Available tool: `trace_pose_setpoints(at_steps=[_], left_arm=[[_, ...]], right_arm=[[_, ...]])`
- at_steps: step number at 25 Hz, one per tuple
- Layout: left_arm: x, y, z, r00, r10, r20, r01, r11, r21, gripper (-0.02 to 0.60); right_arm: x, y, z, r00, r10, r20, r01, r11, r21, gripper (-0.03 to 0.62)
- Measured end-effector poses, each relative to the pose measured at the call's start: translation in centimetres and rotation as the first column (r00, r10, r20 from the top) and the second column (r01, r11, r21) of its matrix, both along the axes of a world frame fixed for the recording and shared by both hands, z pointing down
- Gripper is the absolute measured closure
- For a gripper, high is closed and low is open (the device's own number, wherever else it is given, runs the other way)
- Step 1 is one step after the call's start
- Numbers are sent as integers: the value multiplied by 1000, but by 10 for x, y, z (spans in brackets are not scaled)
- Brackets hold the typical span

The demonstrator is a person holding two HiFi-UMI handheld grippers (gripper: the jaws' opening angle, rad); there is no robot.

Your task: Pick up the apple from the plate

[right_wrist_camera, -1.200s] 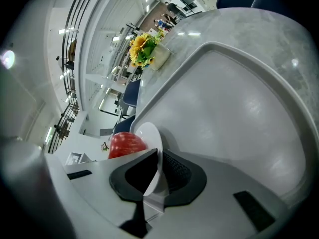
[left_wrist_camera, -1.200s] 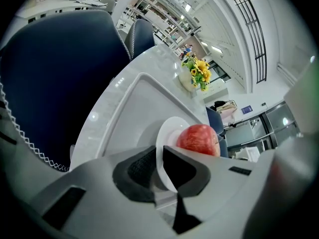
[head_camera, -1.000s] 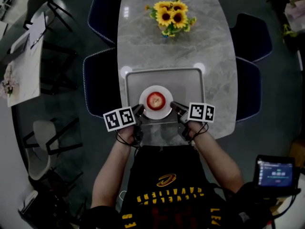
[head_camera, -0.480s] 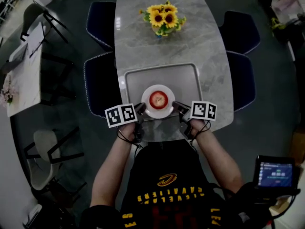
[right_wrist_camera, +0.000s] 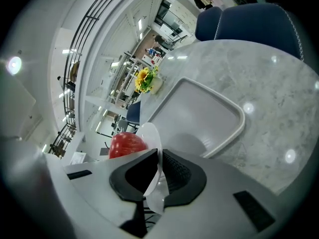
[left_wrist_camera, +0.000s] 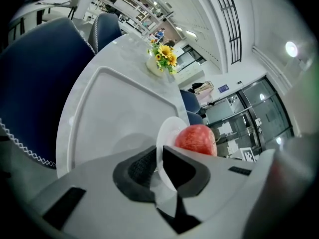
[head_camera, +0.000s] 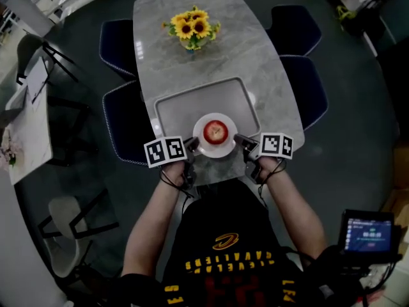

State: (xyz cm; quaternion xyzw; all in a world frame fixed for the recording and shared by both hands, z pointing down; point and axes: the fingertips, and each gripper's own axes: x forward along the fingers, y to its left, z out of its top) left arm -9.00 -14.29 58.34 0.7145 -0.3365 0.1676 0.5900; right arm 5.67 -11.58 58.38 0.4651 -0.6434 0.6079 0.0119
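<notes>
A red apple [head_camera: 216, 131] rests on a small white plate [head_camera: 225, 148], which hangs just above the near end of a grey tray [head_camera: 185, 104]. My left gripper [head_camera: 192, 144] is shut on the plate's left rim and my right gripper [head_camera: 241, 140] on its right rim. In the left gripper view the thin plate [left_wrist_camera: 167, 133] edge runs between the dark pads [left_wrist_camera: 139, 171] of the left gripper [left_wrist_camera: 158, 166], with the apple [left_wrist_camera: 196, 139] behind. The right gripper view shows the right gripper [right_wrist_camera: 159, 171] pinching the plate [right_wrist_camera: 149, 133] beside the apple [right_wrist_camera: 127, 144]. The plate's shadow falls on the tray [right_wrist_camera: 199, 113].
A vase of sunflowers [head_camera: 190, 25] stands at the far end of the grey marble table [head_camera: 255, 62]. Dark blue chairs [head_camera: 124, 126] stand along both long sides. A screen device [head_camera: 367, 231] sits low at the right, beside the person.
The plate with the apple has come up off the tray toward me, held at both rims. The table and flowers have shifted left and away in the head view.
</notes>
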Motion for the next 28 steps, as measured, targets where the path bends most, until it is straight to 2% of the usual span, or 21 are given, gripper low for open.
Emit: trace_pose_setpoints(at_steps=[8,13,17,21,28], left_arm=[[44,14,-3,996,87,-2,-87,996,-1,538],[74,22,-3,994,113,9,-113,994,-5,538],[107,28,-5,994,111,18,-111,994,-13,538],[170,23,-4,995,95,36,-94,995,-27,538],[185,33,-2,997,63,36,-62,998,-27,540]], right_arm=[[42,24,-4,997,75,9,-75,997,12,556],[71,36,-1,995,96,19,-96,995,6,556],[102,44,-1,995,94,33,-93,996,-6,556],[167,33,1,996,77,48,-76,997,-11,556],[183,39,5,998,42,53,-41,999,-12,556]])
